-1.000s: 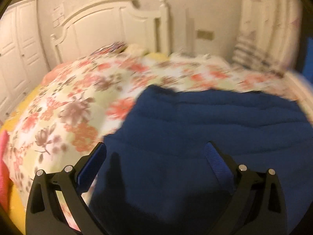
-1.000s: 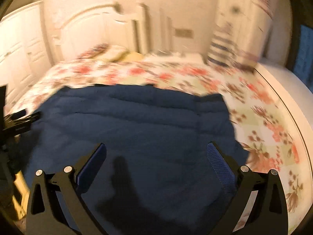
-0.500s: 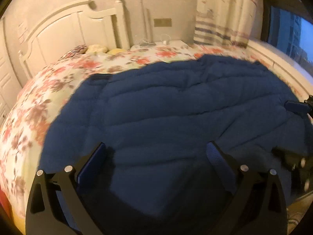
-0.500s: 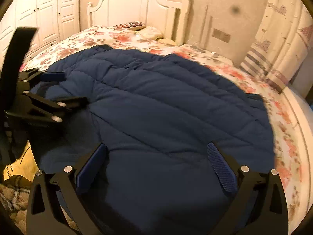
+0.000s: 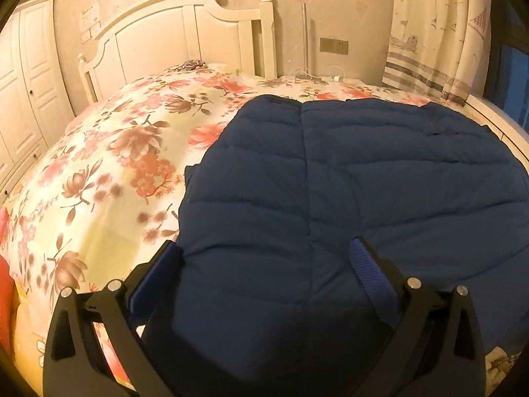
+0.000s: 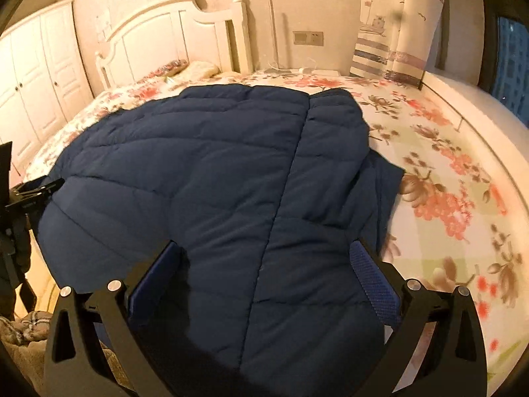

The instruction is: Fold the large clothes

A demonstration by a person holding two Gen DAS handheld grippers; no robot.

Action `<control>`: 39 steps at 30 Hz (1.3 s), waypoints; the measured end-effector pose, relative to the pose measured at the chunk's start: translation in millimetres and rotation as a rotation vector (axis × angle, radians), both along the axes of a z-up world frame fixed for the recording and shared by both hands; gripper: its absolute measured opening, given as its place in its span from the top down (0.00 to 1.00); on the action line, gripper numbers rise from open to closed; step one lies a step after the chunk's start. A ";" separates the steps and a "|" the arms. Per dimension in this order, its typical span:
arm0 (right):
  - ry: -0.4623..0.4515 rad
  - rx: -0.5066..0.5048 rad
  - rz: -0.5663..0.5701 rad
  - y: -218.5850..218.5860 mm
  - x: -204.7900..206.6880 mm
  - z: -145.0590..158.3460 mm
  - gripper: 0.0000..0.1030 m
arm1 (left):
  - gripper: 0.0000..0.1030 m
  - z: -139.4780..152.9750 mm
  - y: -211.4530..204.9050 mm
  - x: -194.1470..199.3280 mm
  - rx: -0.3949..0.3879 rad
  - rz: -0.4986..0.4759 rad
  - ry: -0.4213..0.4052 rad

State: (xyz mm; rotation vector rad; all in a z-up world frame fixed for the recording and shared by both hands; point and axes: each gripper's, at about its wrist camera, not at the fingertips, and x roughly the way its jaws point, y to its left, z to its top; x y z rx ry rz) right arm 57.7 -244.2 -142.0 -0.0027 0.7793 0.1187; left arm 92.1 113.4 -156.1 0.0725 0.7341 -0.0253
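My left gripper [image 5: 264, 258] hangs with its jaws spread wide, nothing between the blue ribbed pads [image 5: 367, 271], over the near left part of the dark navy quilted puffer coat [image 5: 347, 198]. My right gripper [image 6: 264, 258] is likewise wide apart and empty, over the coat's near right part [image 6: 231, 182]. The coat's near hem is cut off behind both sets of black fingers, so I cannot tell how it ends there.

The coat lies spread flat on the floral bedspread with pink and brown blossoms [image 5: 125, 152], its stitched channels running slantwise to either side of a long seam. On the coat's right side a flatter layer of the same fabric pokes out from under the edge [image 6: 383, 192]; whether it is a sleeve I cannot say.

Left of the coat, in the right wrist view, my other gripper's black frame [image 6: 29, 192] shows at the picture's edge, partly cut off.

Beyond the coat stands the white arched wooden headboard [image 5: 172, 36] with pillows at its foot, too blurred to make out. Small papers on the wall above it carry writing I cannot read. Right of the headboard hangs a pale curtain printed with ships and stripes [image 5: 433, 33].
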 end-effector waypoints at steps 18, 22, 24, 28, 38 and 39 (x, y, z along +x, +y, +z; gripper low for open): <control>-0.093 0.089 0.007 -18.4 -64.1 20.1 0.07 | 0.02 2.1 0.4 -5.9 -0.021 0.003 0.011; -0.049 0.292 -0.067 -58.5 -108.4 2.4 0.23 | 0.08 29.2 -10.5 -21.2 -0.046 -0.020 -0.079; -0.020 0.388 -0.067 -65.4 -120.0 -11.6 0.25 | 0.08 45.8 -27.5 -26.0 -0.040 -0.072 -0.126; 0.011 0.468 -0.038 -59.1 -112.7 -30.4 0.26 | 0.07 62.8 -82.3 -10.8 -0.003 -0.203 -0.134; 0.003 0.540 -0.051 -55.5 -93.7 -29.6 0.20 | 0.02 15.7 -140.6 75.4 0.002 -0.275 0.043; -0.002 0.539 -0.048 -53.8 -93.5 -29.8 0.20 | 0.02 15.2 -132.9 77.8 -0.045 -0.281 0.055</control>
